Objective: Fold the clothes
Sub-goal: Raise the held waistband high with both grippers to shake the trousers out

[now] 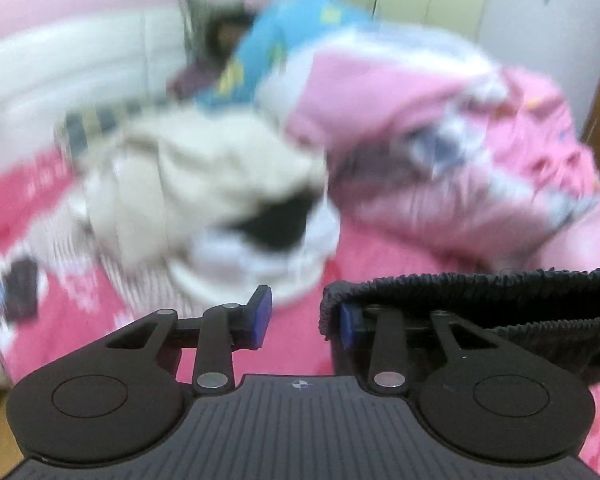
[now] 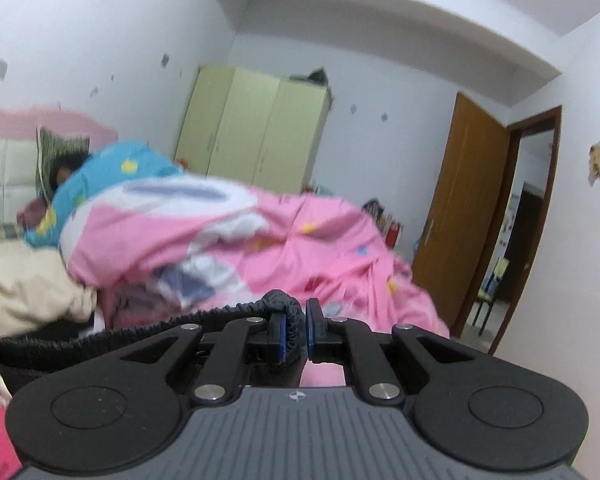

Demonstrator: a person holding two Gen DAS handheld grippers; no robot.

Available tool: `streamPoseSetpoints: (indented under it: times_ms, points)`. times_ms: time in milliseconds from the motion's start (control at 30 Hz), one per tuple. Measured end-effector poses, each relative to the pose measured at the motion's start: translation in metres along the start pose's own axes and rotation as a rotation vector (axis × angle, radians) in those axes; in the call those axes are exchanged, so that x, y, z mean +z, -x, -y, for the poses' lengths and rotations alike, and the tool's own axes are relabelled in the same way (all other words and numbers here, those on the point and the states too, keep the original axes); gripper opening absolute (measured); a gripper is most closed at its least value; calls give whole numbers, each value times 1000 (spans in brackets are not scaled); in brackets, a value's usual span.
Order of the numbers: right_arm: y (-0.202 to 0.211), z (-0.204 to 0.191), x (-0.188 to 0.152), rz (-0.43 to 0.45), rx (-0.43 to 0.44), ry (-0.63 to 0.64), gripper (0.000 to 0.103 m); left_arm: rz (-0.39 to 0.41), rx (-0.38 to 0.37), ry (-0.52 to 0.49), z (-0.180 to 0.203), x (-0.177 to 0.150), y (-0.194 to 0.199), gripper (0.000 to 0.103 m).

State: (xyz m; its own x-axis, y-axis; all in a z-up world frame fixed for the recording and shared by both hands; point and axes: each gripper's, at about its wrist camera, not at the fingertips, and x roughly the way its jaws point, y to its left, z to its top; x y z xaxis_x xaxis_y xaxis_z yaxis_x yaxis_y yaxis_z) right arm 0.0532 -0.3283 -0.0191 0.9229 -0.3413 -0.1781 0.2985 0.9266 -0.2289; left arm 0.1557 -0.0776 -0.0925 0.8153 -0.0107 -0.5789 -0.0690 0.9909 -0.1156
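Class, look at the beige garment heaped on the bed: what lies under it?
Under the beige crumpled garment show a white cloth with a dark opening and the pink patterned bedsheet. Anything deeper in the heap is covered.

Both views are evenly lit by soft, diffuse indoor light, without hard shadows or glare. Fisheye distortion bends straight lines, and the corners go dark. In the left wrist view, the heap of cream and pink fabric (image 1: 228, 168) across the centre is heavily smeared by motion blur. In the right wrist view, the pale green three-door wardrobe (image 2: 256, 128) is fairly sharp, while the pink patterned quilt (image 2: 236, 236) below it is blurred.
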Motion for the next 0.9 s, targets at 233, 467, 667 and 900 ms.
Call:
streamPoseSetpoints:
  times_ms: [233,467,667,900]
  points:
    - [44,27,56,122,3,-16,9,239,-24,-59,11,57,68,33]
    - [110,36,101,169,-27,-16,9,354,-134,-86,-10,89,126,33]
    - [179,30,128,159,-88,-31,9,409,-241,-146,-37,91,172,33]
    - [252,17,145,137,-168,2,9,426,-343,-143,-57,86,205,33]
